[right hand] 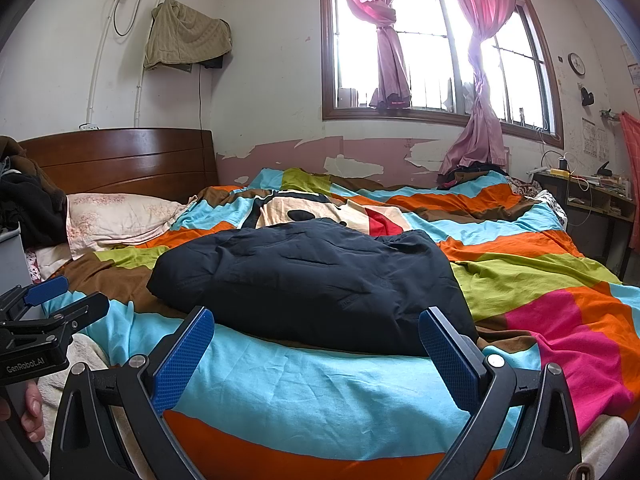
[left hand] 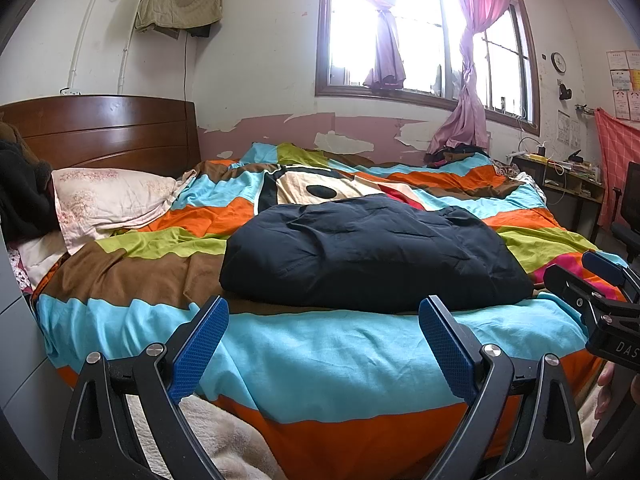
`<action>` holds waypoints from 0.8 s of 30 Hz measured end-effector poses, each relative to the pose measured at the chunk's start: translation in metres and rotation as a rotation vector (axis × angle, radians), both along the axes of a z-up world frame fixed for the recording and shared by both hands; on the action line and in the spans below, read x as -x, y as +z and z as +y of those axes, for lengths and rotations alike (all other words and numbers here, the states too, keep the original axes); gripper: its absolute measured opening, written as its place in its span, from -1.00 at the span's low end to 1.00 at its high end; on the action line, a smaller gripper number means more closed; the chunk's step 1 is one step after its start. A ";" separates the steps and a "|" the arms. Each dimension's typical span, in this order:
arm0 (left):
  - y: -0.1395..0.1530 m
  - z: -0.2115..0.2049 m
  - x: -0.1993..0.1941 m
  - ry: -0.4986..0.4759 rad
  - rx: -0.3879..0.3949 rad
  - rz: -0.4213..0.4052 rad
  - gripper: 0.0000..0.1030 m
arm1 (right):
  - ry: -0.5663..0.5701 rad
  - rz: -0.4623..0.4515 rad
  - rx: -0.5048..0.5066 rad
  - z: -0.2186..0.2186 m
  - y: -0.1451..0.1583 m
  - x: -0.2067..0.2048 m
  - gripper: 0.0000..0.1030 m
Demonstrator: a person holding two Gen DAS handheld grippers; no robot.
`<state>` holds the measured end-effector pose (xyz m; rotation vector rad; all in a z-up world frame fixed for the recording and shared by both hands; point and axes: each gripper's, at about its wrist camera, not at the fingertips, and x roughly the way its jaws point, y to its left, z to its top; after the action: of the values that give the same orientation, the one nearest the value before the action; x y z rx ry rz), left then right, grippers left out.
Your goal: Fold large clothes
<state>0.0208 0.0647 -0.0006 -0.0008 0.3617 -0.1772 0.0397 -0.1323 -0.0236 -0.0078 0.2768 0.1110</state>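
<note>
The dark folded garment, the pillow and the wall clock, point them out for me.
Dark folded garment (left hand: 372, 256), left wrist view, middle of its top surface.
Pillow (left hand: 112, 200), left wrist view, centre of the floral pillowcase.
Wall clock (right hand: 576, 63), right wrist view, its round face.

both grippers, left gripper (left hand: 324, 320) and right gripper (right hand: 316, 330), held level side by side, fingers spread wide, empty.

open duvet (left hand: 320, 344) is seen along the bed's near edge, clear for passage. the middle is blocked by the folded dark garment (left hand: 372, 256). the headboard-side corner is taken by a pillow (left hand: 108, 204).
</note>
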 end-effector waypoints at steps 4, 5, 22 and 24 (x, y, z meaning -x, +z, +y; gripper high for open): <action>0.000 0.001 0.000 0.001 0.000 0.000 0.81 | 0.000 0.000 0.000 0.000 0.000 0.000 1.00; 0.000 0.002 0.000 0.001 0.001 0.001 0.81 | 0.000 0.000 0.000 0.000 0.000 0.000 1.00; -0.008 -0.001 -0.005 0.027 -0.020 0.044 0.81 | -0.001 0.001 0.000 0.002 0.000 0.000 1.00; -0.008 0.000 -0.004 0.032 -0.022 0.036 0.81 | -0.001 0.000 0.001 0.002 0.000 0.000 1.00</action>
<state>0.0252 0.0644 -0.0082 0.0122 0.3990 -0.1421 0.0400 -0.1305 -0.0234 -0.0082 0.2771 0.1099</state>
